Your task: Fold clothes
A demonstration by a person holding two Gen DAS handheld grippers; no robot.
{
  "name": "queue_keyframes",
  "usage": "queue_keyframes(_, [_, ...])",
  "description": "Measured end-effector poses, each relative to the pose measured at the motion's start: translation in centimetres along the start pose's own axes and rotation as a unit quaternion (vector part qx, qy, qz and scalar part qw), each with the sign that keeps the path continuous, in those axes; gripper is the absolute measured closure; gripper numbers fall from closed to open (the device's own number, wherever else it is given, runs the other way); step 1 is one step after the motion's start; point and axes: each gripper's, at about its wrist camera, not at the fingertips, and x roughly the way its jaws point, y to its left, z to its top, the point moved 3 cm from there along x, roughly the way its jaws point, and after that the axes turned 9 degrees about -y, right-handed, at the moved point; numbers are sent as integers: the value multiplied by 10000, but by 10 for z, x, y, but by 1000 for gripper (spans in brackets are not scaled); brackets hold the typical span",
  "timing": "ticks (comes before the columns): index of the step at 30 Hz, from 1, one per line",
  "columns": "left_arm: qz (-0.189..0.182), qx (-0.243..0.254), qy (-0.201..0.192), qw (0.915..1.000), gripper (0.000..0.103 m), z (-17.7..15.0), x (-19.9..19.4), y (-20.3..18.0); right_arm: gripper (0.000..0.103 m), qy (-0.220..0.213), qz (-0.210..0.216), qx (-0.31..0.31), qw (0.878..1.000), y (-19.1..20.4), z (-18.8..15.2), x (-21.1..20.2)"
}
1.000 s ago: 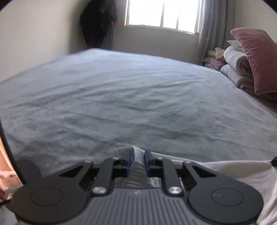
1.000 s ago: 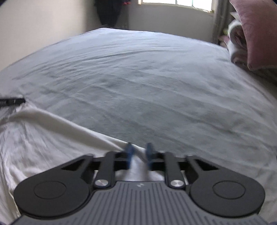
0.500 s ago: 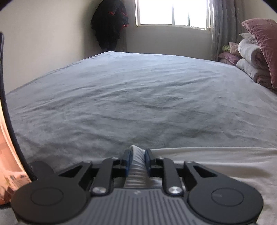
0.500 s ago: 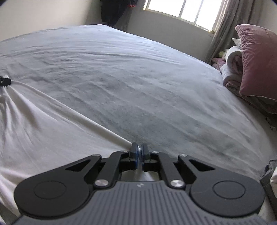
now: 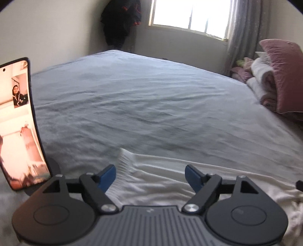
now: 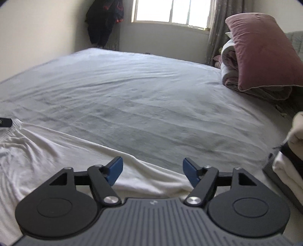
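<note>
Blue-padded left gripper (image 5: 150, 175) and right gripper (image 6: 152, 171): jaws opening wide, nothing pinched. White garment (image 5: 170, 181) spread flat at near edge of grey bed (image 6: 151, 98). Pink pillow (image 6: 263, 51) far right corner; window (image 6: 170, 11) beyond.

White garment (image 5: 170, 181) (lower part cut off)

Left gripper (image 5: 150, 174) opening over white garment (image 5: 170, 181) on grey bed (image 5: 144, 106).
Its blue pads (image 5: 107, 175) stood apart, pressing nothing; the ribbed hem lay between them. A lit phone (image 5: 17, 123) stood upright at left; a pink pillow (image 5: 284, 75) rested far right.
</note>
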Motion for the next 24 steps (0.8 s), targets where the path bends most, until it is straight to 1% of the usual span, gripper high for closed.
queue_keyframes(4, [-325, -193, 190, 9991, 21, -10, -17, -22, 27, 20, 12, 217, 9998, -10, -6, -22])
queue_keyframes(6, [-498, -253, 351, 9978, 20, -16, -21, -35, 27, 31, 30, 349, 9994, -16, -9, -31])
queue_keyframes(12, [-1006, -154, 547, 9933, 17, -40, -28, -77, 20, 98, 67, 796, 9968, -34, -22, -51])
queue_keyframes(13, [-1081, -137, 542, 9926, 17, -44, -29, -82, 19, 118, 63, 868, 9961, -37, -26, -51])
queue_keyframes(16, [-1227, -80, 536, 9910, 17, -59, -25, -98, 13, 181, 53, 1083, 9939, -43, -38, -52])
queue_keyframes(18, [-1250, 11, 672, 9899, 17, -65, -17, -108, 12, 184, 85, 1278, 9916, -48, -50, -51])
queue_keyframes(20, [-1287, 63, 715, 9891, 17, -66, -12, -115, 12, 176, 130, 1440, 9893, -51, -64, -47])
queue_keyframes(23, [-1345, 94, 764, 9879, 17, -65, -6, -123, 11, 586, 121, 1414, 9881, -45, -70, -28])
queue_keyframes(24, [-1388, 109, 779, 9872, 17, -65, -5, -126, 11, 585, 125, 1319, 9894, -41, -69, -25])
